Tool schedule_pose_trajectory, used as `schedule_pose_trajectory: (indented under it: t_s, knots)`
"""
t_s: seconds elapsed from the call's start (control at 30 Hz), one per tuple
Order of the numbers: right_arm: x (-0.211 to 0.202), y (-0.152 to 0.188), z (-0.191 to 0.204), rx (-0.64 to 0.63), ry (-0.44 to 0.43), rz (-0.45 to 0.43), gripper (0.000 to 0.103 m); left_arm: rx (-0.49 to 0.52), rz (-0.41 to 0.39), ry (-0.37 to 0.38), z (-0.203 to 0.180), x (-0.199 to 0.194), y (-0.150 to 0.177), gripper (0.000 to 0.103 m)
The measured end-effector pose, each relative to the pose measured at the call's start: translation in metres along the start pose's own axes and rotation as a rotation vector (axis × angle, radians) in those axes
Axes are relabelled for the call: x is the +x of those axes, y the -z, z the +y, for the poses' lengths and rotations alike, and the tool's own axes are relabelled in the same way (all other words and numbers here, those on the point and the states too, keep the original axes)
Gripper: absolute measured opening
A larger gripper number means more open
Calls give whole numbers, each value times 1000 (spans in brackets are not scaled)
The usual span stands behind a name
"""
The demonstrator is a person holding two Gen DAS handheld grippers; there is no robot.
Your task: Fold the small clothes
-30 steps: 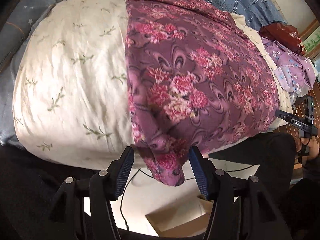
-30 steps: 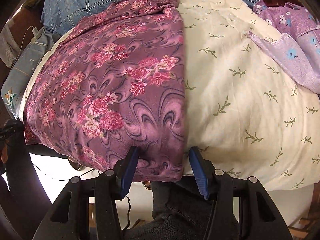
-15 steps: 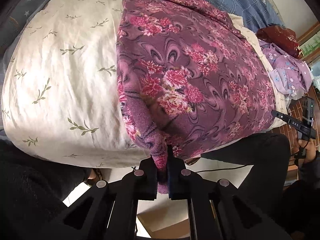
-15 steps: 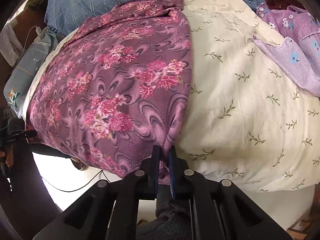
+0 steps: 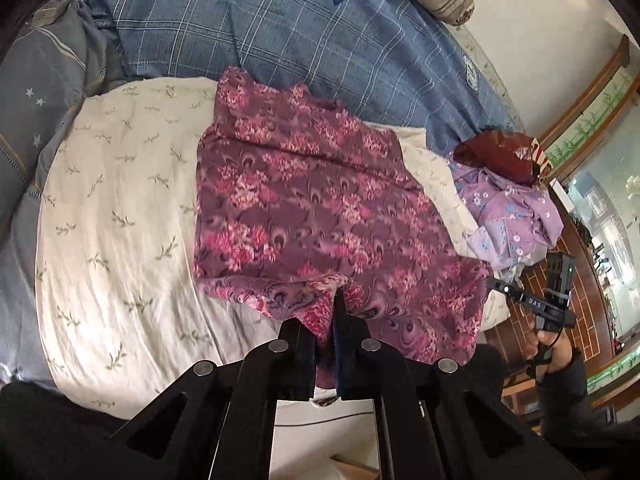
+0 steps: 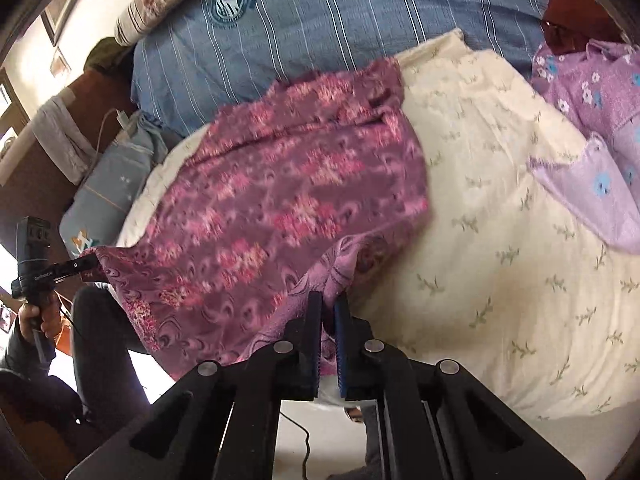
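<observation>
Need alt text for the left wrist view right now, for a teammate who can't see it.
The left gripper, jaws shut, pinches the near corner of a purple floral garment spread on a cream leaf-print sheet. At far right the right gripper holds the other corner, beside a lilac flowered garment.

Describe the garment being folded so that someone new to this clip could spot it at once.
Start at the cream sheet with small leaf sprigs spread over the bed. The garment is the purple cloth with pink flower clusters lying across its middle, its near edge pinched in both tools. Unlike the crumpled lilac clothes with blue flowers at the sheet's edge, it is darker and spread flat.
</observation>
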State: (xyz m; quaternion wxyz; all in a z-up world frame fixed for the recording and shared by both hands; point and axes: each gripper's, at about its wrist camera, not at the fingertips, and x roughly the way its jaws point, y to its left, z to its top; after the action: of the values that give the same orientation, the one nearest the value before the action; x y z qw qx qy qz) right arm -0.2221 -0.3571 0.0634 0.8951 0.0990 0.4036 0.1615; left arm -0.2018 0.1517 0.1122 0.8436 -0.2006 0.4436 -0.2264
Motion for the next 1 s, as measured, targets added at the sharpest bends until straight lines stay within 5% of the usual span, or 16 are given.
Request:
schedule_pose_trajectory:
  t_s: [0.47,1.0]
  knots:
    - [22,-87,-18,50,28,-118,4,-58,-100,-39,16,44,-81,4]
    - [86,-176,-44,112,75,-113,4,-129,-139,-79,44,130,-185,4]
